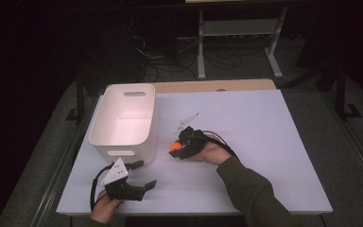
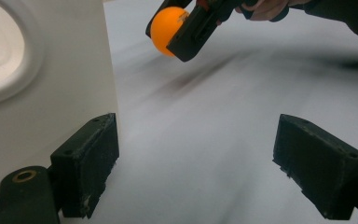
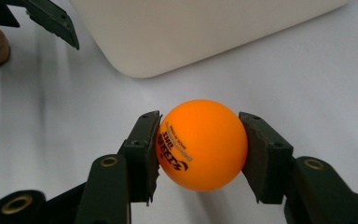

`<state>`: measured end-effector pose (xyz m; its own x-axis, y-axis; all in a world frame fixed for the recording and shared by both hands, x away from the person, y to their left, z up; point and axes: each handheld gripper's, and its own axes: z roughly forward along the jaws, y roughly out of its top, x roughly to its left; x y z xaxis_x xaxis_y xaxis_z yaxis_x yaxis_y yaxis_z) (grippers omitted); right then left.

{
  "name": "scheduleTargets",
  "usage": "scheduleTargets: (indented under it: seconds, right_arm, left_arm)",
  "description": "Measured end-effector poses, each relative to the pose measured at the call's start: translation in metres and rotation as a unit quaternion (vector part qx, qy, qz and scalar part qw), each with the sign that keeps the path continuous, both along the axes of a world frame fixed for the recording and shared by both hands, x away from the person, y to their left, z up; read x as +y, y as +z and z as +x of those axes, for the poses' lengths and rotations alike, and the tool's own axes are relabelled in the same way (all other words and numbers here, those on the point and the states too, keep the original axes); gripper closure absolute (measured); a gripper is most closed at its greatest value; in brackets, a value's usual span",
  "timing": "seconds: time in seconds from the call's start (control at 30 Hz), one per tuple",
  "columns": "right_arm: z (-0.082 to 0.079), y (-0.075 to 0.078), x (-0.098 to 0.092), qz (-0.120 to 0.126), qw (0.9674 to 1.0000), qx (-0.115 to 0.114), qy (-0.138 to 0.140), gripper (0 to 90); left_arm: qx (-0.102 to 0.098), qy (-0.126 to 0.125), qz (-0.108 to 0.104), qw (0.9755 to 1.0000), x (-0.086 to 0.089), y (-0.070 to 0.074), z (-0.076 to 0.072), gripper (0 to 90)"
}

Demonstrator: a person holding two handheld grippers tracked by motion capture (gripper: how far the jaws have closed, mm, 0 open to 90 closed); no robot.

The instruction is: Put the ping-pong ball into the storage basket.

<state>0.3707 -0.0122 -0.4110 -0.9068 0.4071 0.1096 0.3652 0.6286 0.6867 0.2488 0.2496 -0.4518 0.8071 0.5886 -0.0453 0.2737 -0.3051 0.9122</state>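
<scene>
An orange ball [image 3: 200, 144] with black print sits clamped between the two black jaws of my right gripper [image 3: 199, 154]. In the high view that right gripper [image 1: 179, 149] hovers over the white table, just right of the white bin [image 1: 125, 118], with the ball [image 1: 175, 147] at its tip. The left gripper view catches the ball [image 2: 165, 28] and the right gripper's jaws at the top. My left gripper [image 1: 141, 174] rests near the table's front left, in front of the bin, with its jaws wide apart and nothing between them [image 2: 198, 163].
The white bin's side wall [image 2: 51, 102] stands close beside the left jaw of my left gripper. The white table top [image 1: 264, 142] stretches to the right. A metal frame and cables [image 1: 203, 52] stand on the dark floor beyond the table's far edge.
</scene>
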Motion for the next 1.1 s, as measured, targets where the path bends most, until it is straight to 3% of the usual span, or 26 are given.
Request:
scheduleTargets:
  seconds: [1.1]
  right_arm:
    - [-0.003,0.031,0.005,0.01,0.9997,-0.01,0.019,49.7]
  left_arm:
    - [0.002,-0.001,0.001,1.0,0.0,0.0,0.001,14.1]
